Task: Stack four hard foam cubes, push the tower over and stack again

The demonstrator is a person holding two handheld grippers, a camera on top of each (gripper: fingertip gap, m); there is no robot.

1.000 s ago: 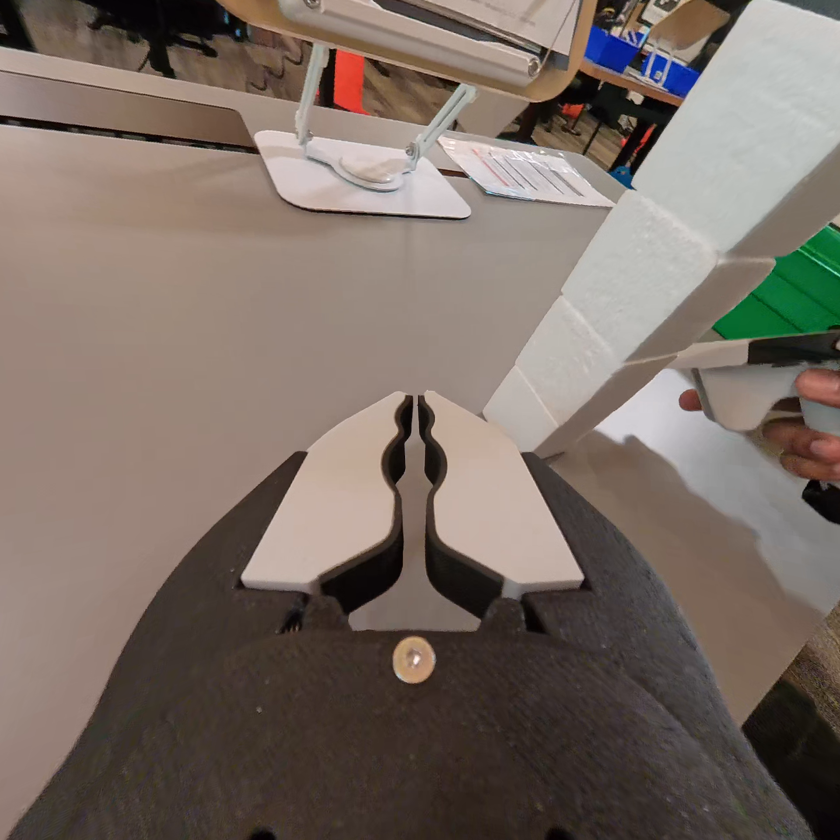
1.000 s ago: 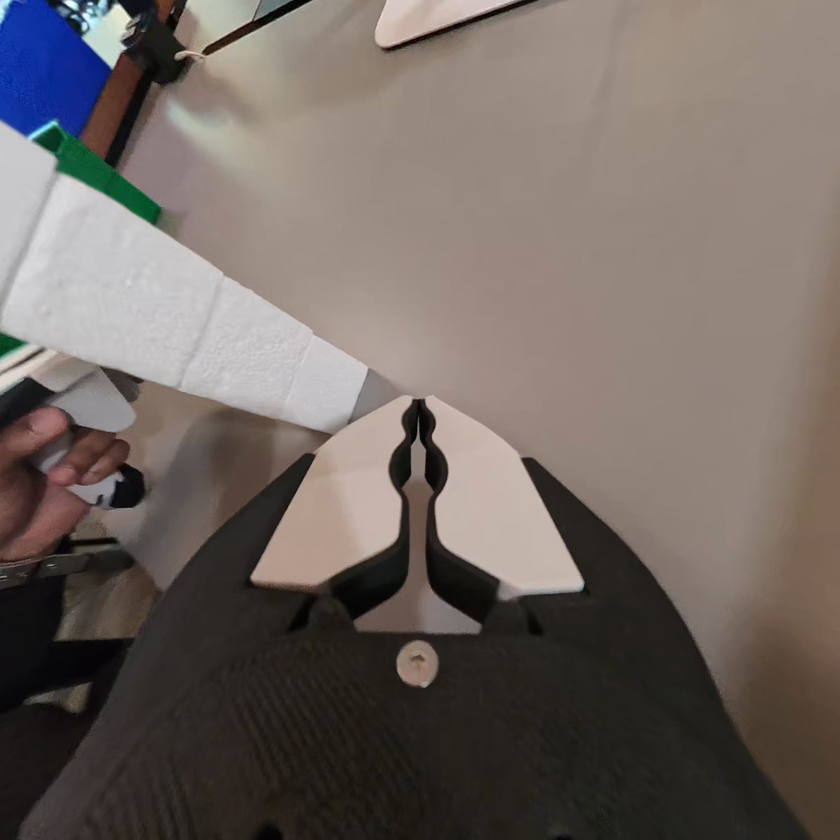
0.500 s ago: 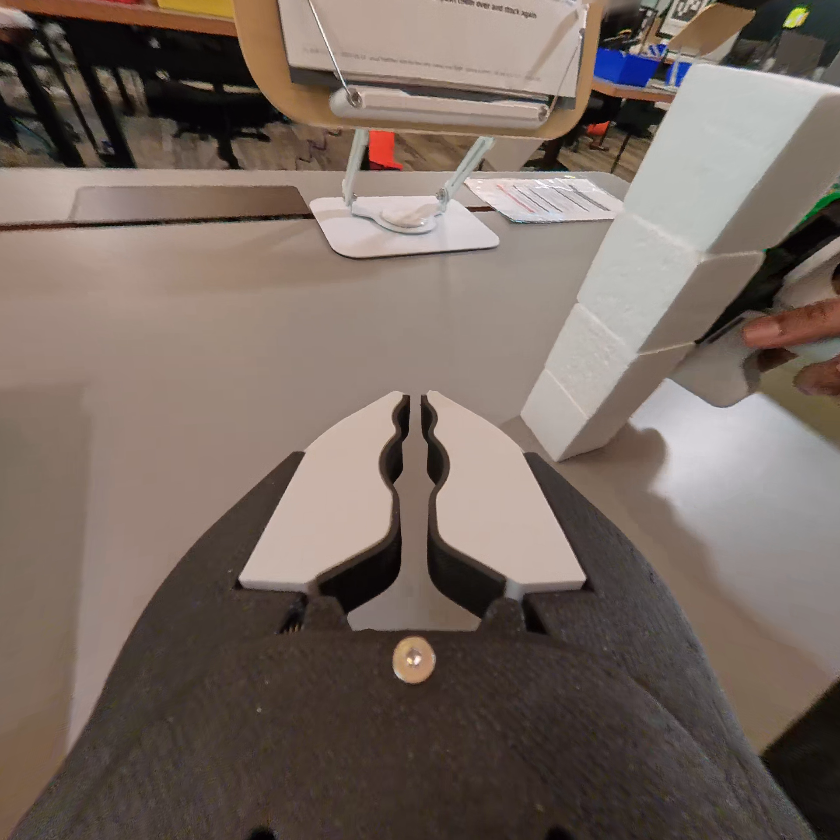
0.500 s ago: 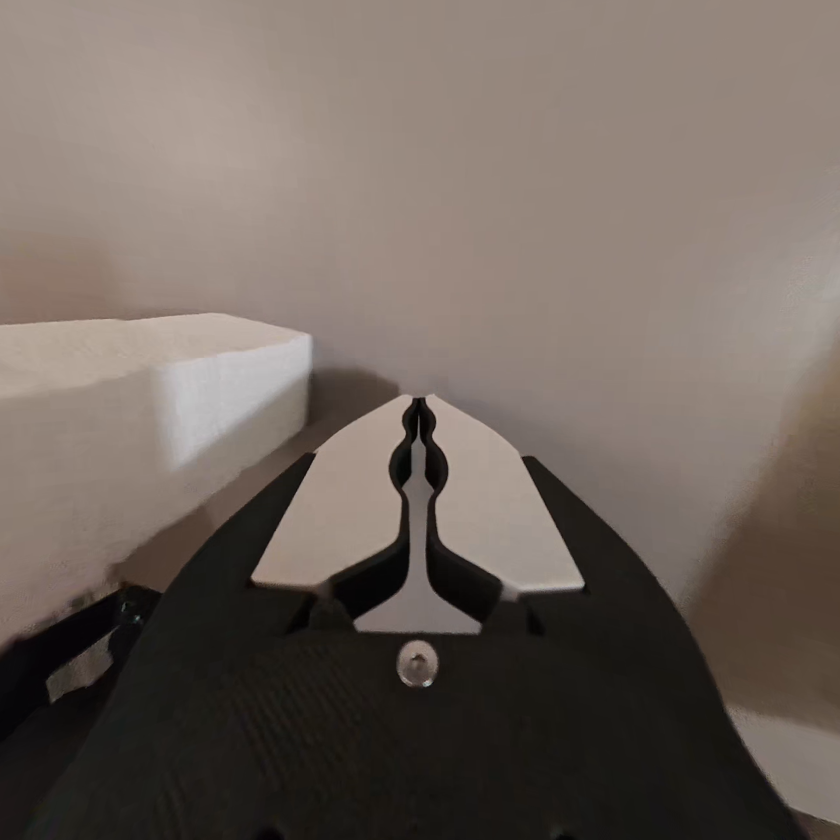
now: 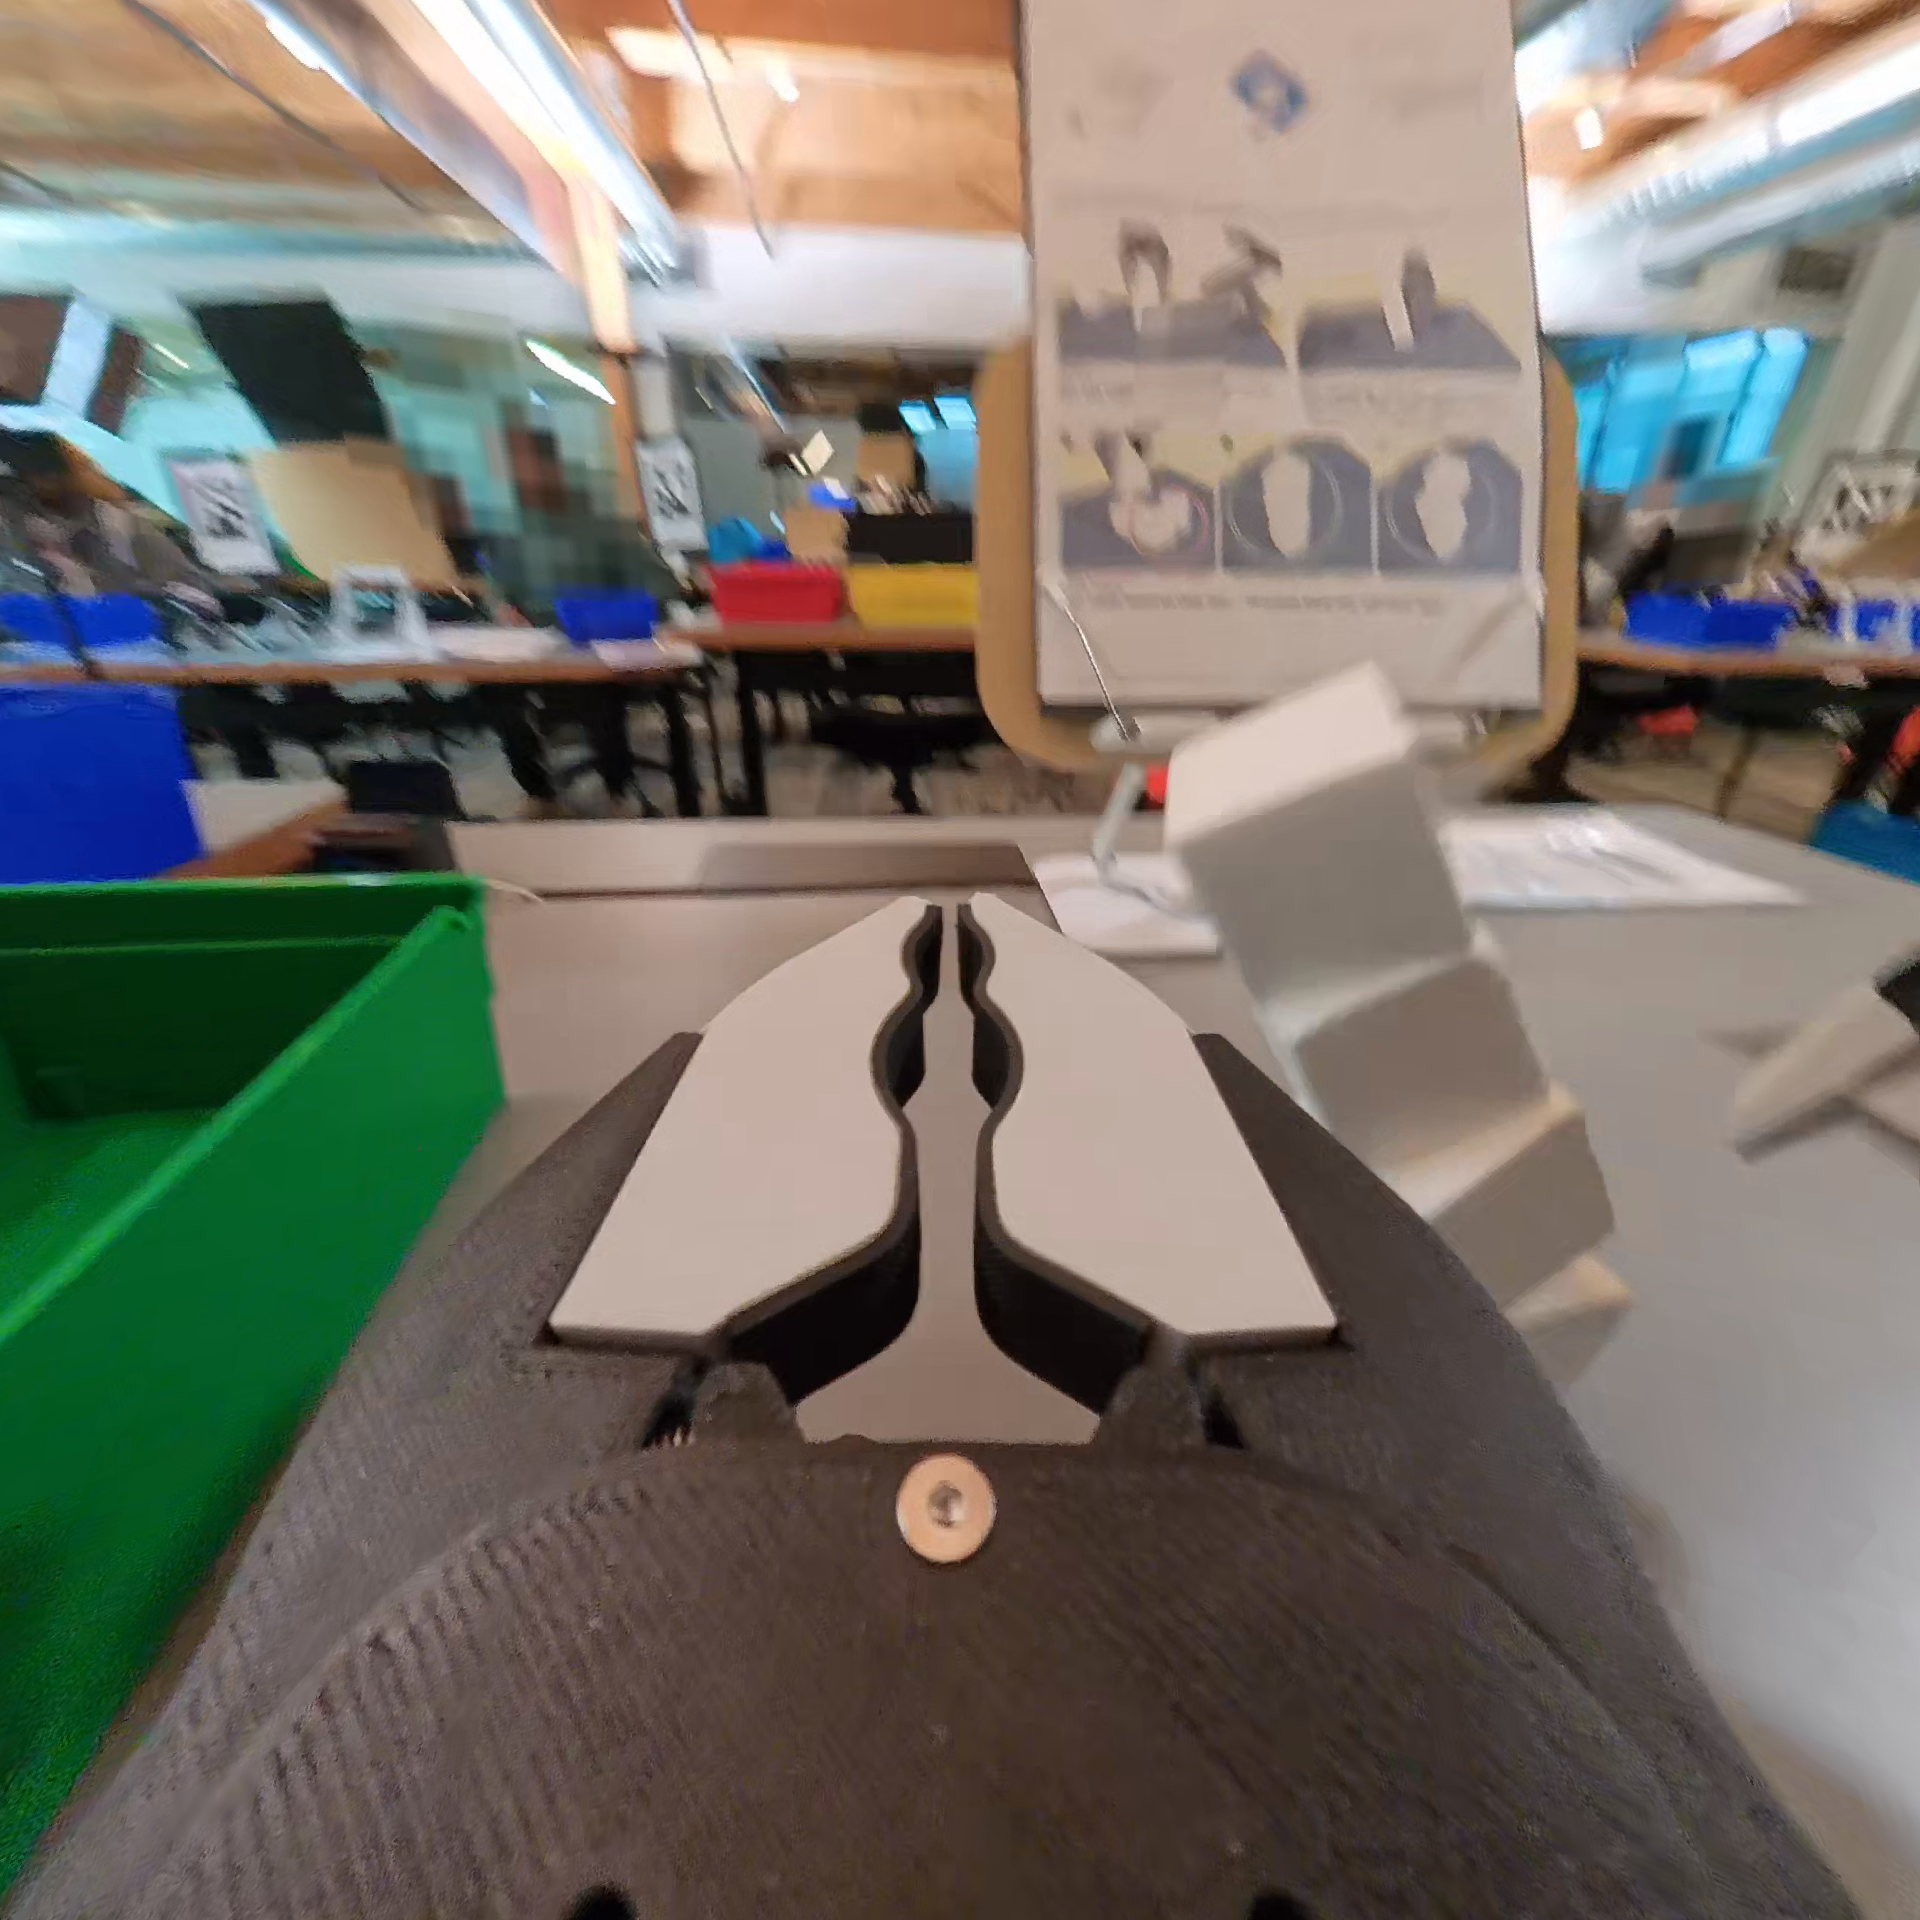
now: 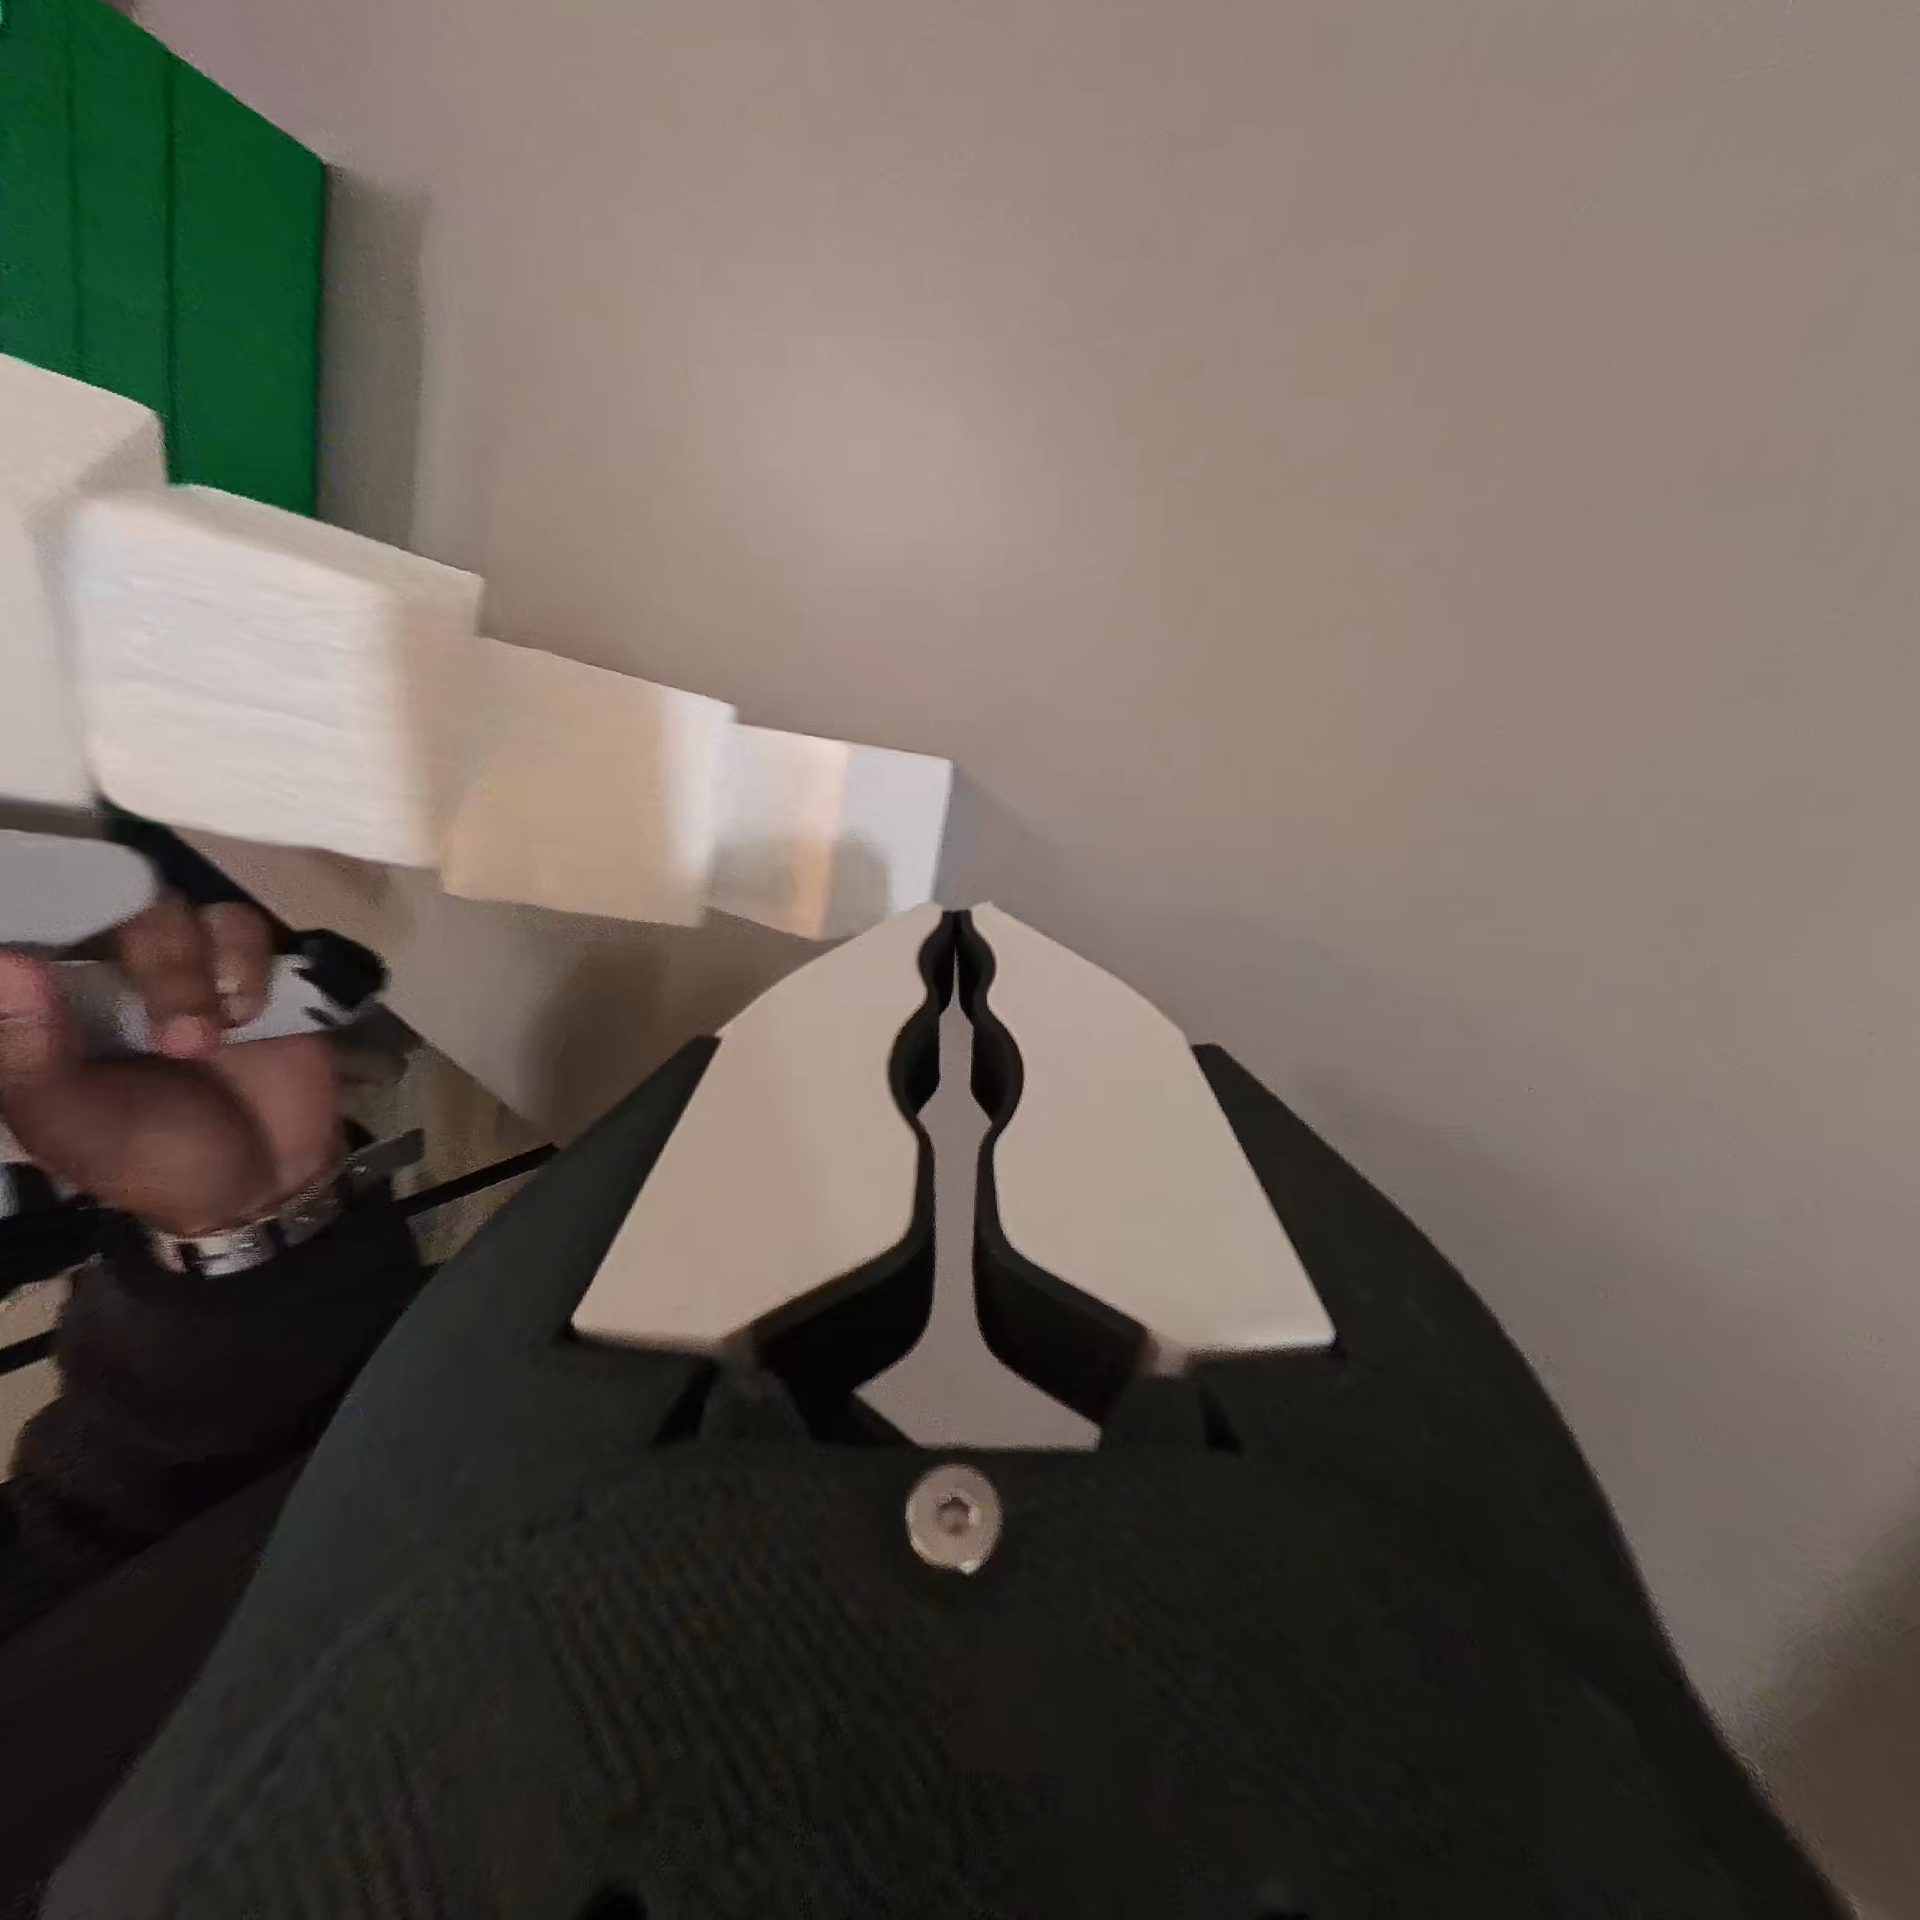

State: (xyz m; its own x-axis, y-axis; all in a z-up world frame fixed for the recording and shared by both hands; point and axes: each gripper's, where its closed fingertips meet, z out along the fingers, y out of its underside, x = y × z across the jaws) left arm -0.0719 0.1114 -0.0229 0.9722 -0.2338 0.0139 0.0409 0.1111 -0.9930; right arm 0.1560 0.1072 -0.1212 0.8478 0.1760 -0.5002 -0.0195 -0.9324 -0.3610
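Jaws closed on both grippers; one foam stack [image 5: 1382, 997], one green bin [image 5: 208, 1091].

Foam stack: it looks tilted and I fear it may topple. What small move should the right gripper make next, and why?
Probably open the right gripper. Its jaws are shut on nothing, with the tips just beside the low end of the foam stack, close over the table. While shut it could only nudge the leaning foam, not take hold of it. What props the stack is not visible.
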